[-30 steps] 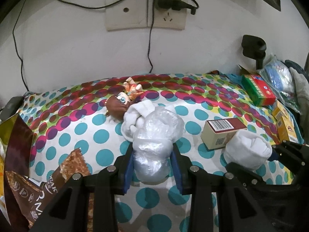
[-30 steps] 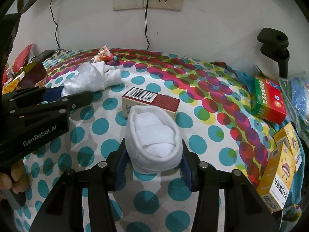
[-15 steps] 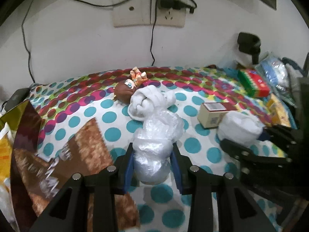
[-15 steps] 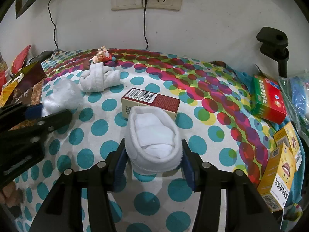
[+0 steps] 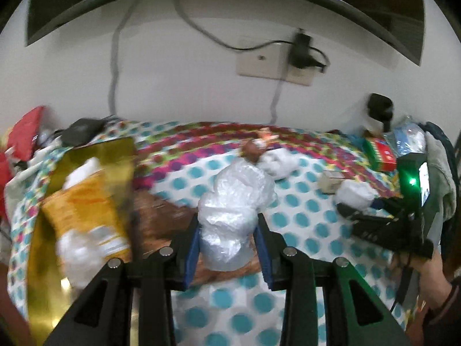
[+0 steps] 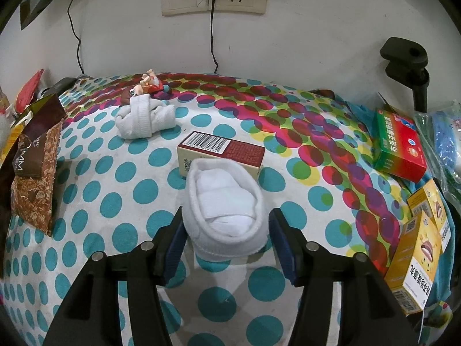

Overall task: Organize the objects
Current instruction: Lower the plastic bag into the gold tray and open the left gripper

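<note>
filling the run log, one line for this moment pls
left gripper: shut on plastic bag bundle, carried | right gripper: jaws just opening, off rolled white socks | socks: on dotted cloth

a crumpled clear plastic bag (image 5: 230,216) stands upright, pinched at its lower part, lifted above the dotted cloth. a rolled white sock bundle (image 6: 223,210) lies on that cloth, touching a cream and dark red barcoded carton (image 6: 222,152) behind it.
</note>
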`<act>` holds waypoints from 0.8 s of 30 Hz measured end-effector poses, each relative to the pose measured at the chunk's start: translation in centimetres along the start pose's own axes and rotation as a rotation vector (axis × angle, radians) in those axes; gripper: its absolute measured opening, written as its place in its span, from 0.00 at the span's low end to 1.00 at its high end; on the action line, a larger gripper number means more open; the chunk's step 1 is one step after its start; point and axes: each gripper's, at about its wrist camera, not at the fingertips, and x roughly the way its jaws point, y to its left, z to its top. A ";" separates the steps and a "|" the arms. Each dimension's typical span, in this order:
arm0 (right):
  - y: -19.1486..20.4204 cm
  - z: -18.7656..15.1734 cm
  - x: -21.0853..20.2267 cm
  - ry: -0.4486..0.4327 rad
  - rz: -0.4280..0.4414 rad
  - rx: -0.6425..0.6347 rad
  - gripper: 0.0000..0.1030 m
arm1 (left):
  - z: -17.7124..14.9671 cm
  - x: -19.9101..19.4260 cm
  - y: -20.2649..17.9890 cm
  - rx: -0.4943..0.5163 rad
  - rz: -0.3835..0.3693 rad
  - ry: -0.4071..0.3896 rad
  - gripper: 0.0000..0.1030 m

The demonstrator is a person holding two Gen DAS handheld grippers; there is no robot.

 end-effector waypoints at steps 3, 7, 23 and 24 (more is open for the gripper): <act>0.0 0.0 0.0 0.000 0.001 0.001 0.52 | -0.7 -1.7 3.0 -0.038 0.054 -0.011 0.34; 0.1 0.0 0.0 0.000 0.000 0.001 0.53 | -1.9 -3.1 7.5 -0.123 0.119 -0.005 0.34; -0.6 0.1 0.2 0.002 -0.005 0.003 0.57 | -4.6 -3.7 13.5 -0.199 0.227 0.015 0.35; -0.7 0.1 0.3 0.002 -0.006 0.005 0.57 | -4.6 -3.6 13.5 -0.192 0.230 0.020 0.35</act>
